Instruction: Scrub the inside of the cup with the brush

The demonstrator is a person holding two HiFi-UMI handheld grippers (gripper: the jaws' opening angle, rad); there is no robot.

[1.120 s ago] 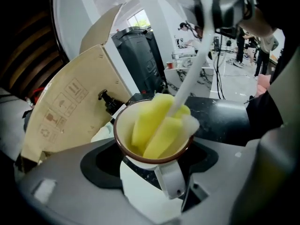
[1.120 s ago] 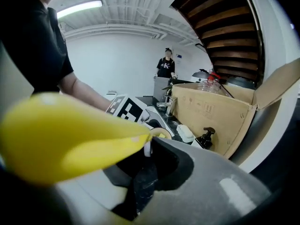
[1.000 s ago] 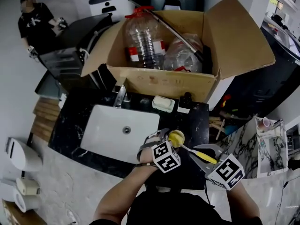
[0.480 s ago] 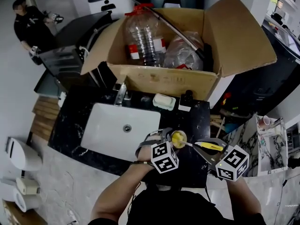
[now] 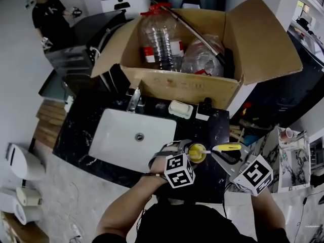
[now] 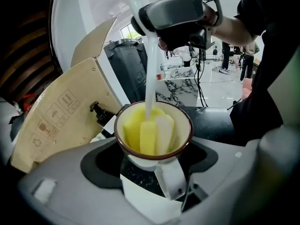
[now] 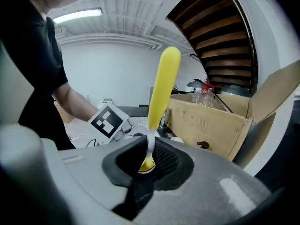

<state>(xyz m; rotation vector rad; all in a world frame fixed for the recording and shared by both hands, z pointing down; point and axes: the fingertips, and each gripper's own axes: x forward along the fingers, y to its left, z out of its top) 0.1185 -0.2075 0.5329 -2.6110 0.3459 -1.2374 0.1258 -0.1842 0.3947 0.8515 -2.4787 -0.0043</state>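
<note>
A white cup (image 5: 197, 153) with a brown rim (image 6: 153, 130) sits between the jaws of my left gripper (image 5: 189, 151), which is shut on it over the black counter, right of the sink. The brush's yellow and white sponge head (image 6: 149, 134) is down inside the cup. Its white shaft (image 6: 150, 74) rises to my right gripper (image 5: 231, 156). That gripper is shut on the brush, just right of the cup. The yellow handle (image 5: 226, 147) lies nearly level in the head view and points upward in the right gripper view (image 7: 161, 86).
A white sink (image 5: 126, 140) with a faucet (image 5: 134, 99) lies left of the cup. A soap dish (image 5: 181, 109) and a pump bottle (image 5: 204, 108) stand behind it. An open cardboard box (image 5: 187, 87) holds a large plastic bottle (image 5: 161, 39). A person (image 5: 50, 14) stands far back left.
The brush handle has swung from slanting down-right to nearly level as my right gripper moved right. The sponge head stays in the cup, and the left gripper keeps hold of the cup.
</note>
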